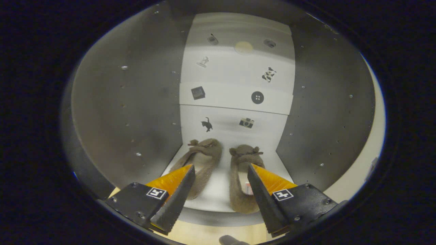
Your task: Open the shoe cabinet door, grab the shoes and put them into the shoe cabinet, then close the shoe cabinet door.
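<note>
Low centre of frame, two brown plush slippers (224, 170) sat inside the shoe cabinet (136, 112), gripper (221, 173) jaws wide, empty; likely light, floppy, best pinched at heel rim.

The claw (221, 173) points into the open shoe cabinet (129, 102), its two fingers spread wide apart and gripping nothing. Just ahead of them, a pair of brown fuzzy shoes (221, 170) lies side by side on the cabinet's white floor (216, 190), toes toward the back, each with a small bow. The left finger overlaps the left shoe's outer edge; the right finger covers part of the right shoe's opening. Beyond the shoes, the white back panel (235, 78) carries small stickers, among them a cat (206, 124), a camera (246, 123) and a button (257, 97). Grey side walls rise either side.
</note>
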A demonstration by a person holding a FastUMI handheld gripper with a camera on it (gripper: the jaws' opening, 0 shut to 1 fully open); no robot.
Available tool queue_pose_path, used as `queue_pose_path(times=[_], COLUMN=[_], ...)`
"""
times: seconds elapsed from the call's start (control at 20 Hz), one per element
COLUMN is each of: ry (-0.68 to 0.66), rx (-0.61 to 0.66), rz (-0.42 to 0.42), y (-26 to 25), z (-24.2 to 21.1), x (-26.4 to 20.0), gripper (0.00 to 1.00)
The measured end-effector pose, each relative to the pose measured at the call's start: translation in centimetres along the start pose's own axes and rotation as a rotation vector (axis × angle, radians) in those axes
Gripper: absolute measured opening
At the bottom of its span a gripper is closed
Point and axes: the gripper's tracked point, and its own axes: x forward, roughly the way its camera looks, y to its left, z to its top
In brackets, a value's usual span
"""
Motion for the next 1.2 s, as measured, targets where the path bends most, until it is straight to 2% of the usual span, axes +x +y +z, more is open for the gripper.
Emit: queue_pose_path(times=[0.25,0.5,1.05,1.2], ry=[-0.019,-0.049,-0.180,-0.175], rx=[0.077,0.092,0.092,0.106], rz=[0.035,0.074,0.124,0.142], y=[1.8,2.6,0.1,-1.4], z=[-1.7,-3.4,-5.6,-7.2], x=[-6.0,-13.2,-31.9,-36.2], gripper=[0.98,0.98,1.00,1.00])
